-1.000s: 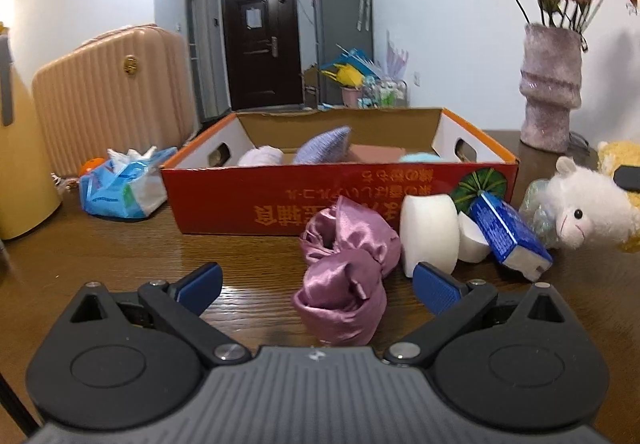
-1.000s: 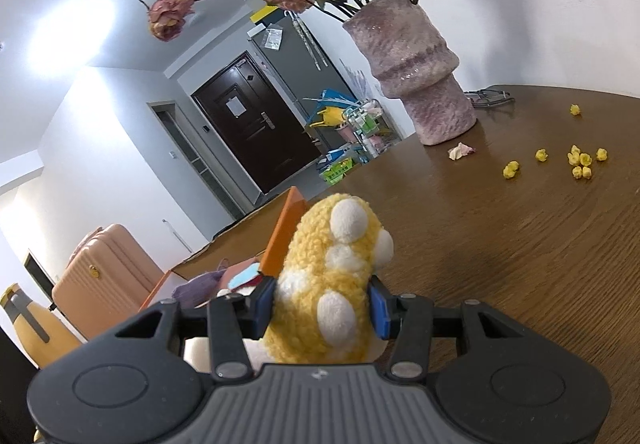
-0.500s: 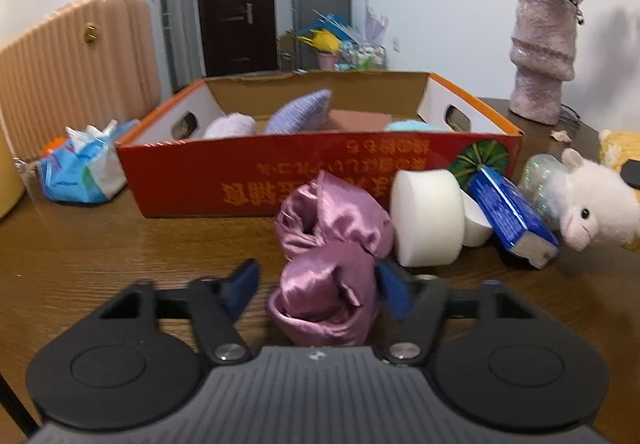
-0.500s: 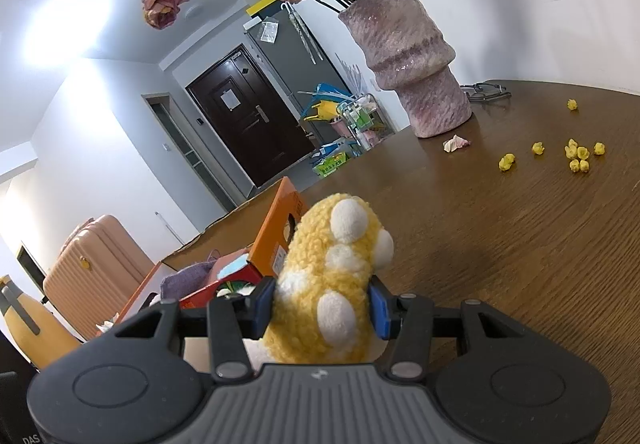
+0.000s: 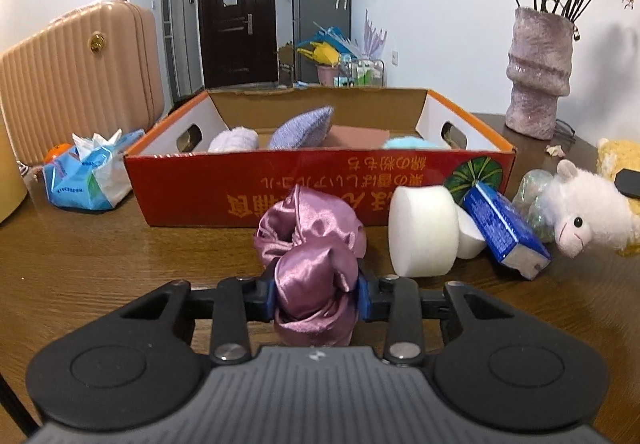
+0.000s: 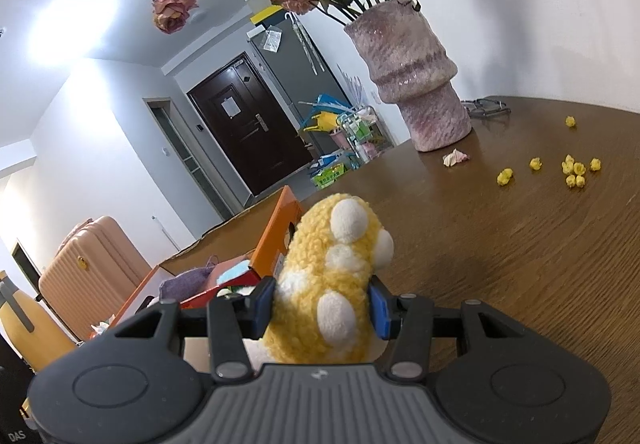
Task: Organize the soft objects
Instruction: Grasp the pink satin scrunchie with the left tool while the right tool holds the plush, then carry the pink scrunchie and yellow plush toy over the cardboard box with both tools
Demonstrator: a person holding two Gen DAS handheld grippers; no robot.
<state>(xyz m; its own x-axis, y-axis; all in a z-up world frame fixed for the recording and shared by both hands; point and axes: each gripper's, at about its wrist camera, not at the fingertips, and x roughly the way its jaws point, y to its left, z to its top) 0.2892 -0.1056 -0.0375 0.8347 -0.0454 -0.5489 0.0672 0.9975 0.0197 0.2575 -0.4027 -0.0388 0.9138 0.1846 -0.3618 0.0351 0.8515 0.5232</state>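
A crumpled purple satin cloth (image 5: 312, 244) lies on the wooden table in front of the red cardboard box (image 5: 320, 187). My left gripper (image 5: 316, 294) is closing on the cloth, and both blue pads press its near end. Inside the box lie a lavender knitted piece (image 5: 302, 131), a white fluffy item (image 5: 234, 139) and a light blue one (image 5: 412, 143). My right gripper (image 6: 322, 306) is shut on a yellow plush toy with white spots (image 6: 332, 284), held just right of the box's orange corner (image 6: 280, 240).
To the right of the cloth lie white foam pieces (image 5: 424, 230), a blue carton (image 5: 504, 230) and a white alpaca plush (image 5: 584, 211). A pink vase with dried roses (image 5: 538, 79) stands at the back right. A blue tissue pack (image 5: 86, 173) sits left of the box. Yellow bits (image 6: 572, 169) dot the table.
My left gripper went from wide open to pinching the purple cloth, and came slightly closer to the box. The right gripper kept its hold on the yellow plush, barely shifting.
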